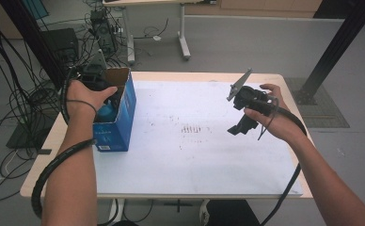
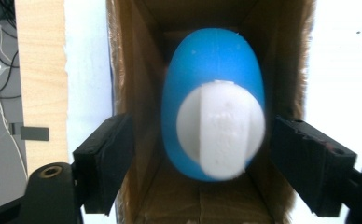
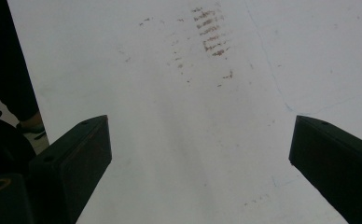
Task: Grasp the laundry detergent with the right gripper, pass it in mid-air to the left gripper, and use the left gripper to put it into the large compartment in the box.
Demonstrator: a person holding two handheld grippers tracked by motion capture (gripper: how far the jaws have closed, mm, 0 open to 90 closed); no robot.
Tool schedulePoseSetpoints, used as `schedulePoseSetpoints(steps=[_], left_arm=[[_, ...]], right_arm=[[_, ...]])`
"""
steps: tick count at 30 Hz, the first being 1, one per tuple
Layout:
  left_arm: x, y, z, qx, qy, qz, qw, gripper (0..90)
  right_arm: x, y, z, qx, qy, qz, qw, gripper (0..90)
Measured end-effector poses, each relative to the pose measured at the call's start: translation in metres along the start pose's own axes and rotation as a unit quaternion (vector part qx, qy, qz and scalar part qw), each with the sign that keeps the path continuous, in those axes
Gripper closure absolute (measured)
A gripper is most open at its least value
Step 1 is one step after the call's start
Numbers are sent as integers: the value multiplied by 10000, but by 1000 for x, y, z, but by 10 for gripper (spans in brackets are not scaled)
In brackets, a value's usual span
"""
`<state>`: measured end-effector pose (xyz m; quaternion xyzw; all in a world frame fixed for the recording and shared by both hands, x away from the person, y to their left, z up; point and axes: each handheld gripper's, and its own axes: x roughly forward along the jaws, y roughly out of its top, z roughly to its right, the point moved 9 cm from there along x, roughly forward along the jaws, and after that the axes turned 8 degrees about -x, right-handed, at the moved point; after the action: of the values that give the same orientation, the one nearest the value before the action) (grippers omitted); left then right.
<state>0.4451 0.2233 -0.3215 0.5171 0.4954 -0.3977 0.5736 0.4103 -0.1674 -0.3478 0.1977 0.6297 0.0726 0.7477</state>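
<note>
- The blue bottle (image 2: 202, 79) with a white cap (image 2: 221, 128) is kept inside the brown box (image 2: 137, 70), so it cannot roll away across the table.
- The box (image 1: 119, 120) is stood near the left edge of the white mat (image 1: 194, 155), where it is easy to reach from the left side.
- The left gripper (image 2: 202, 161) is held right above the open top of the box, pointing down into it, because the bottle lies there.
- Its jaws are spread apart, one on each side of the bottle, and the bottle is not touched by them. A gap is seen on both sides, so the bottle is let go.
- The bottle is judged to be already put away, with its cap pointing up toward the opening.
- The right gripper (image 1: 246, 113) is held up over the middle of the mat, well apart from the box, so it is out of the way.
- Its jaws are wide open and nothing is held between them; bare mat (image 3: 179, 116) with some brown marks (image 3: 212, 32) is seen below.
</note>
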Motion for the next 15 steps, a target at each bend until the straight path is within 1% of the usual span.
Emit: schedulePoseSetpoints(steps=[1, 4, 7, 8, 10, 15], left_arm=[[-2, 0, 1, 11, -25, 41, 10000, 182], [-11, -1, 4, 94, -40, 118, 9999, 160], [-19, -1, 12, 194, -82, 216, 9995, 149], [-22, -1, 16, 225, -80, 256, 9994, 145], [-27, -2, 24, 353, -105, 274, 9989, 128], [-34, -8, 45, 583, -149, 324, 9977, 113]], right_arm=[[0, 0, 1, -7, 7, -4, 10000, 55], [2, 1, 3, 10, 8, -22, 10000, 55], [2, 1, 4, 12, 19, -58, 10000, 56], [3, 1, 5, -4, 24, -74, 10000, 56], [3, 1, 6, 23, 36, -94, 9999, 55], [0, 1, 11, 54, 43, -77, 9999, 55]])
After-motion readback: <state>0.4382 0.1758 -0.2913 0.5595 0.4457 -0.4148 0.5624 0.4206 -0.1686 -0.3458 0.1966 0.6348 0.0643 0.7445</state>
